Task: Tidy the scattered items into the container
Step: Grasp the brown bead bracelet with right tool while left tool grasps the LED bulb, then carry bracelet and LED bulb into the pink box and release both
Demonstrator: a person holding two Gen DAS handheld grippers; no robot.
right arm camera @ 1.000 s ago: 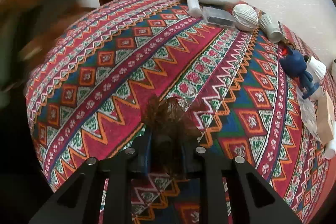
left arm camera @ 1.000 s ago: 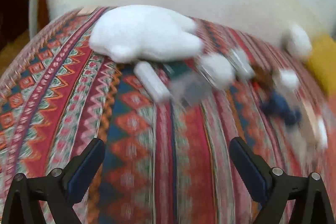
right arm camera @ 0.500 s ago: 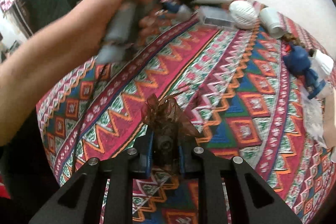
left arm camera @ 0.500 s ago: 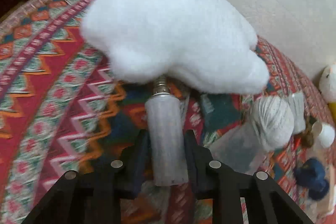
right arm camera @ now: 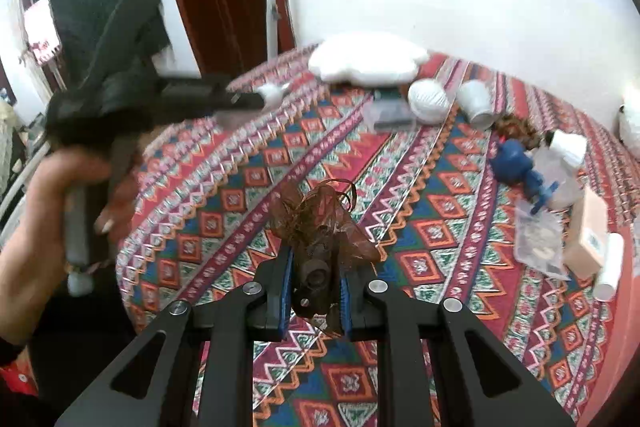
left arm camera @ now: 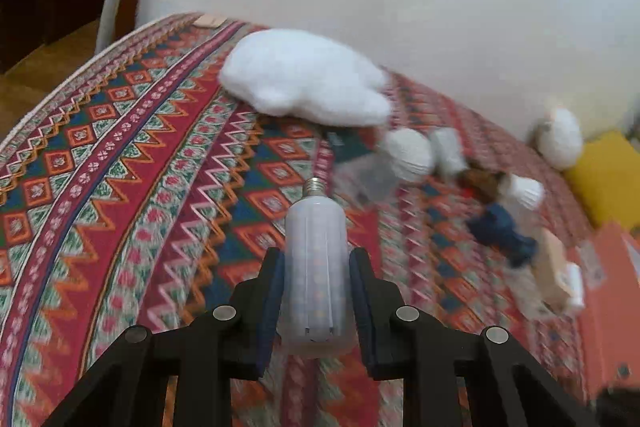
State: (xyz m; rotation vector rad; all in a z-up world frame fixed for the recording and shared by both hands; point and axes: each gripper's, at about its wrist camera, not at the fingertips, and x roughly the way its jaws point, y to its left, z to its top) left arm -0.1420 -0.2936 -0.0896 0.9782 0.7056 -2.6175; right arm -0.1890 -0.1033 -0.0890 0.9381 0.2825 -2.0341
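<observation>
The left gripper (left arm camera: 316, 291) squeezes a light bulb (left arm camera: 315, 267) above the patterned cloth (left arm camera: 120, 187), the right gripper (right arm camera: 316, 283) squeezes a brown mesh pouch (right arm camera: 320, 227), and a white pillow (left arm camera: 304, 83) and small things lie ahead.

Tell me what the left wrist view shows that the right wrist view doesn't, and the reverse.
Only left: the left gripper shut on a frosted bulb, plus a yellow object at the far edge. Only right: the right gripper shut on a brown mesh pouch, and a hand. Both: white cotton wad, blue toy, patterned cloth.
</observation>
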